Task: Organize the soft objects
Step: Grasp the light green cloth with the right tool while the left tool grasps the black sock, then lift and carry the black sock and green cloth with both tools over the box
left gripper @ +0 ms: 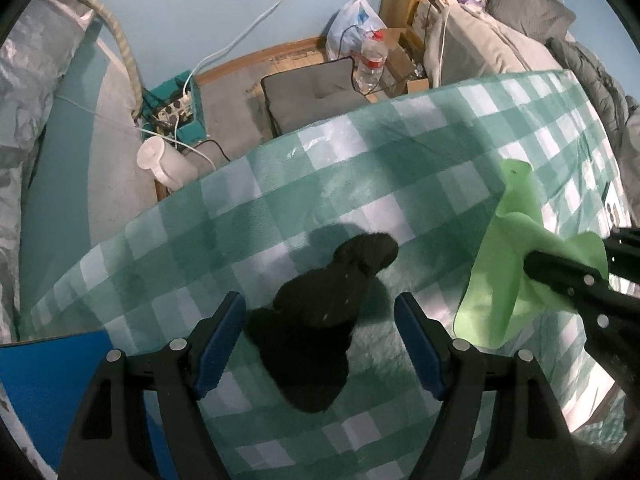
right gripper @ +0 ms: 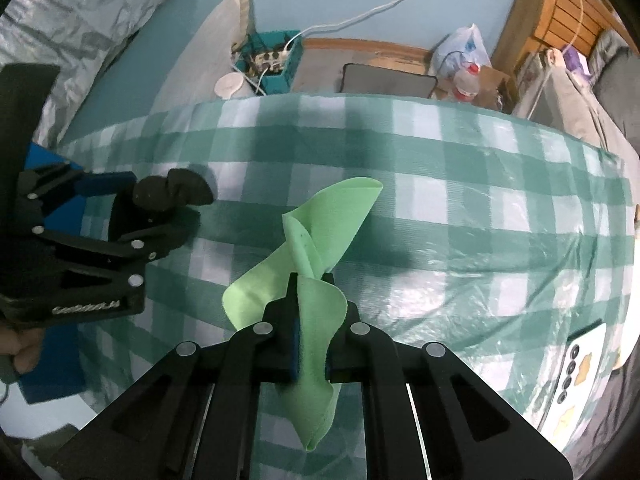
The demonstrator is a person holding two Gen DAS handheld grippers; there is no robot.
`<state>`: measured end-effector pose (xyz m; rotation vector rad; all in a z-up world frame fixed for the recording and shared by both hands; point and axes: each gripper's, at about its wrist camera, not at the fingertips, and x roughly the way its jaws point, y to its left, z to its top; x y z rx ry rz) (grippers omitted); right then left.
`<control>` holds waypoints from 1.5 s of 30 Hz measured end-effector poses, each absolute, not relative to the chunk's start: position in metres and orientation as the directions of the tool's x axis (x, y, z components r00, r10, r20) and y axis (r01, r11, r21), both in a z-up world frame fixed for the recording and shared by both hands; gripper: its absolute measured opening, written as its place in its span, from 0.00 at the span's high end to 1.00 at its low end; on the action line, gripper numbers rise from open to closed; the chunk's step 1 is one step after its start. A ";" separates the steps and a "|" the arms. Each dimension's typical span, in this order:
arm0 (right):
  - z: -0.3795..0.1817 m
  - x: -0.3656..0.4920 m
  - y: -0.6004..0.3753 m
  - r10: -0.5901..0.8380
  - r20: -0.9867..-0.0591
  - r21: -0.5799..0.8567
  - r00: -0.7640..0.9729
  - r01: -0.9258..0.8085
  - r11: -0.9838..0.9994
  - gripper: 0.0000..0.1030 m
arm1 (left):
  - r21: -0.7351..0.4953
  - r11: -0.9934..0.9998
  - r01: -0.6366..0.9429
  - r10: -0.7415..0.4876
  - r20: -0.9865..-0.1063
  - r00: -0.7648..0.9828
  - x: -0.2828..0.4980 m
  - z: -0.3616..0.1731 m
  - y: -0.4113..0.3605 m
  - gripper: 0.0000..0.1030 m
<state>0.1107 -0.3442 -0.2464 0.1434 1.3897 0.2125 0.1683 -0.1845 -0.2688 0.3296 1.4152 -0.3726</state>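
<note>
Left gripper (left gripper: 320,344), jaws spread wide, hovers over the crumpled black fabric piece (left gripper: 320,320) near the checked green tablecloth's (left gripper: 400,152) left edge (long axis running straight ahead between the fingers), while the right gripper (right gripper: 310,320) pinches the light-green cloth (right gripper: 320,240) mid-table

a lived-in home room: floor cushion (left gripper: 316,94), kettle (left gripper: 166,162), piled bedding (left gripper: 520,20).
</note>
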 end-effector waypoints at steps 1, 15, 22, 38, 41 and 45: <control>-0.245 0.111 -0.346 0.236 -0.957 0.230 0.170 -0.058 0.972 0.93 | 0.003 0.899 0.438 -0.053 -0.992 0.115 0.169 -0.269 -0.186 0.32; -0.224 0.106 -0.356 0.271 -0.938 0.264 0.217 -0.062 0.963 0.93 | 0.034 0.903 0.428 -0.028 -0.990 0.136 0.159 -0.261 -0.178 0.57; -0.211 0.100 -0.360 0.291 -0.928 0.281 0.235 -0.073 0.957 0.93 | 0.023 0.926 0.376 -0.049 -0.983 0.179 0.144 -0.234 -0.169 0.57; -0.164 0.090 -0.355 0.315 -0.903 0.283 0.291 -0.147 0.948 0.93 | 0.010 0.962 0.273 -0.063 -0.964 0.257 0.105 -0.179 -0.146 0.57; -0.154 0.089 -0.352 0.328 -0.898 0.291 0.294 -0.162 0.943 0.93 | 0.002 0.971 0.238 -0.062 -0.963 0.261 0.102 -0.170 -0.140 0.57; -0.141 0.088 -0.347 0.339 -0.892 0.294 0.299 -0.184 0.938 0.93 | 0.002 0.977 0.213 -0.060 -0.956 0.287 0.095 -0.153 -0.134 0.57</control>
